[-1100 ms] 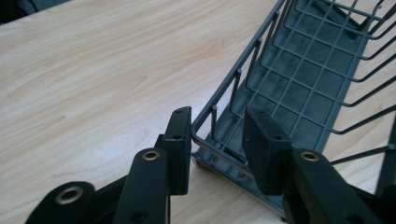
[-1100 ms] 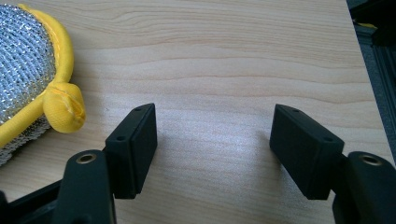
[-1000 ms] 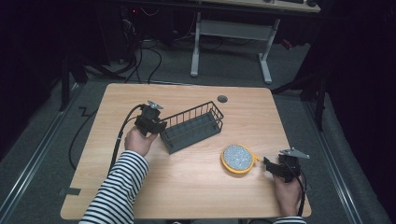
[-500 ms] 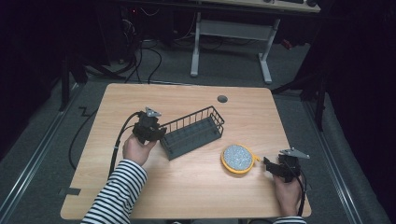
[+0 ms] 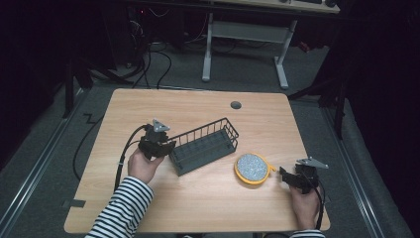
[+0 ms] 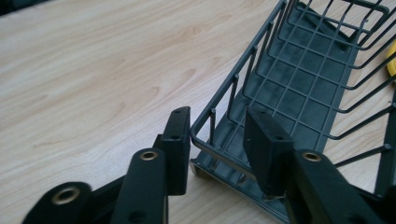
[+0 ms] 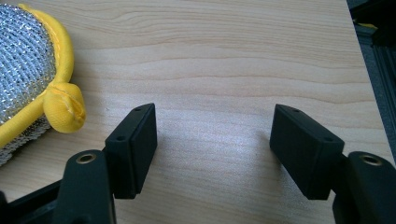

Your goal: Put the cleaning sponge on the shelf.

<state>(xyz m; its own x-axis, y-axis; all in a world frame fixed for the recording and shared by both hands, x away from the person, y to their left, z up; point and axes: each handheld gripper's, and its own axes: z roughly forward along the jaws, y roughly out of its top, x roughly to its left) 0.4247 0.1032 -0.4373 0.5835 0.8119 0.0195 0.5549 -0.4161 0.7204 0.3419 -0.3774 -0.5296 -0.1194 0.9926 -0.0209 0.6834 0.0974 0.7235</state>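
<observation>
Nearest the person's edge of the table (image 5: 208,208) there are two hands, each with one gripper. The right gripper (image 5: 283,175) sits low by the near right corner, its jaws spread wide over bare wood with nothing between them; in the right gripper view the right gripper (image 7: 212,149) has one round scouring pad (image 7: 28,74), yellow-rimmed with a silver mesh face, just beside one jaw and apart from it. From above, that scouring pad (image 5: 251,168) lies flat between the right gripper and the basket. One dark wire basket (image 5: 204,146) stands upright at mid-table, close to the pad but not touching it. Its long axis runs diagonally, the near end toward the left hand, the far end pointing away and to the right. The left gripper (image 5: 167,148) is at that near end; in the left gripper view the left gripper (image 6: 219,140) straddles the end rim of the basket (image 6: 299,84), its jaws having just been opening, one pad outside the wire and one inside, with gaps visible, so nothing is clamped. Farthest off, one small round grommet (image 5: 236,105) is set in the tabletop.
</observation>
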